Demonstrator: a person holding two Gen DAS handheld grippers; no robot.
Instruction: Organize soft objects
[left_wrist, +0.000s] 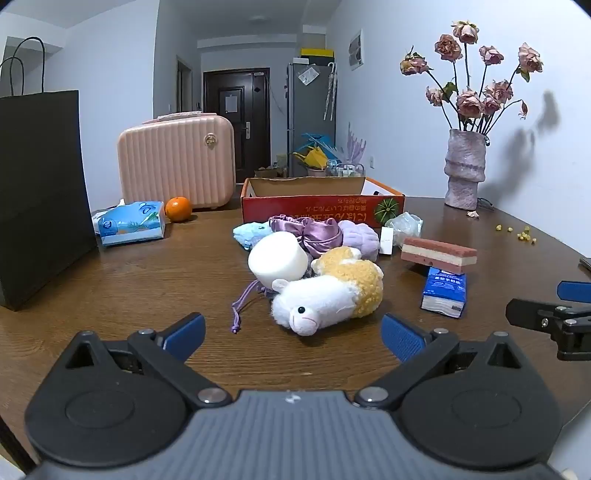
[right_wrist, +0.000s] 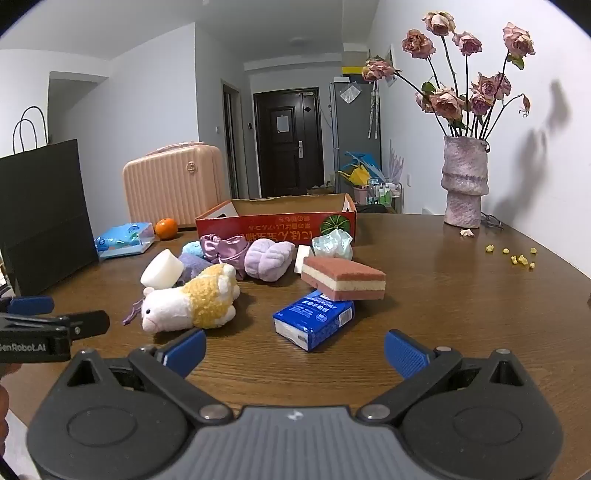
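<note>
A pile of soft things lies mid-table before a red cardboard box (left_wrist: 321, 212) (right_wrist: 277, 225): a white-and-yellow plush sheep (left_wrist: 328, 295) (right_wrist: 192, 299), a white foam cylinder (left_wrist: 277, 260) (right_wrist: 160, 273), a purple satin pouch (left_wrist: 306, 230) (right_wrist: 225, 247), a lilac fluffy cloth (left_wrist: 360, 238) (right_wrist: 267, 260), a light blue cloth (left_wrist: 251, 234). A pink layered sponge (left_wrist: 437, 254) (right_wrist: 343, 282) rests on a blue tissue pack (left_wrist: 445, 291) (right_wrist: 314, 319). My left gripper (left_wrist: 293, 338) is open, just short of the sheep. My right gripper (right_wrist: 295, 354) is open, just short of the tissue pack.
A black paper bag (left_wrist: 40, 199) stands at the left. A pink suitcase (left_wrist: 177, 158), an orange (left_wrist: 178, 209) and a tissue packet (left_wrist: 129, 223) sit at the back left. A vase of dried roses (left_wrist: 464, 166) stands at the back right, with yellow crumbs (right_wrist: 517, 256) nearby.
</note>
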